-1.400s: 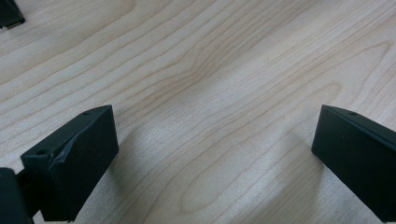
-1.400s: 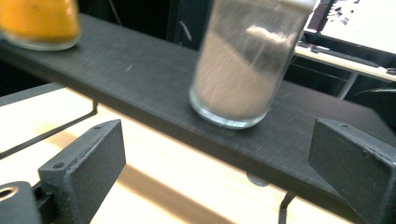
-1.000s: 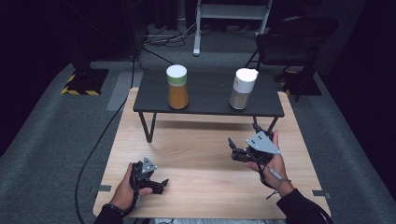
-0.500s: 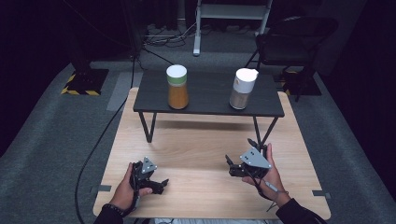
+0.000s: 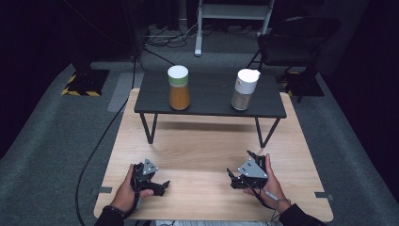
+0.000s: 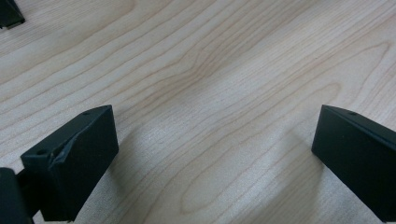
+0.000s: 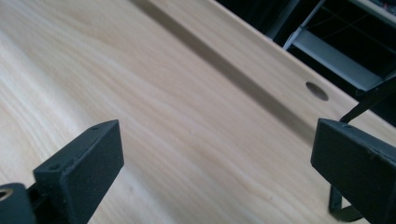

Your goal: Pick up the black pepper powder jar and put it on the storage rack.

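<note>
My left gripper rests low on the wooden table near its front left, held by a hand. In the left gripper view its jaws stand wide apart, open, over bare wood. My right gripper lies at the front right in the other hand, its grey plate facing up. Its jaws are also open, with only table between them. On a small black table farther back stand an orange-filled jar and a pale grey jar, both white-lidded.
The black table's thin legs stand on the wood; one leg and a round hole show ahead of the right gripper. A cable trails off the left side. A dark chair stands beyond on grey carpet.
My right gripper has come back toward the table's near edge and sunk lower. The left gripper has stayed put.
</note>
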The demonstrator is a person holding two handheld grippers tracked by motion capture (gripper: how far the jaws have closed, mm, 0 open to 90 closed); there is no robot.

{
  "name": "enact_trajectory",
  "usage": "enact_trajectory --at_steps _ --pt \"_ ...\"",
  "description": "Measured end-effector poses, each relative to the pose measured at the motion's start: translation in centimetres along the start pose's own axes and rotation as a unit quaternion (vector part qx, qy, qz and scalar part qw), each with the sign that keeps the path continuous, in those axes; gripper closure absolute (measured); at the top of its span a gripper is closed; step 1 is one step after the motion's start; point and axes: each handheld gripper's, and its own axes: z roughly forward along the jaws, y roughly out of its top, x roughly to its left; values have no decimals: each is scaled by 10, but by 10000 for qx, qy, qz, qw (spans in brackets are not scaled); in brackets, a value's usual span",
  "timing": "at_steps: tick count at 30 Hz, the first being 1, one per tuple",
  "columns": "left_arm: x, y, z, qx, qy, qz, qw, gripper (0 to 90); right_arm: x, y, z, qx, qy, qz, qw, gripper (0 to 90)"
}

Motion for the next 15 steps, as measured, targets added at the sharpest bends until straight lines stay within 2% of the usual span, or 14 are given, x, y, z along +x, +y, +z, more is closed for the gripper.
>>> enact_trajectory --at_steps 4,7,15 --pt "0 0 0 0 0 1 10000 4 -1 -4 1 150 73 -29 9999 25" --pt "0 0 0 -1 0 -1 10000 4 -2 -8 2 265 110 -152 9995 25" --pt "0 0 0 0 0 1 10000 4 -11 -17 0 571 189 -35 9982 25"
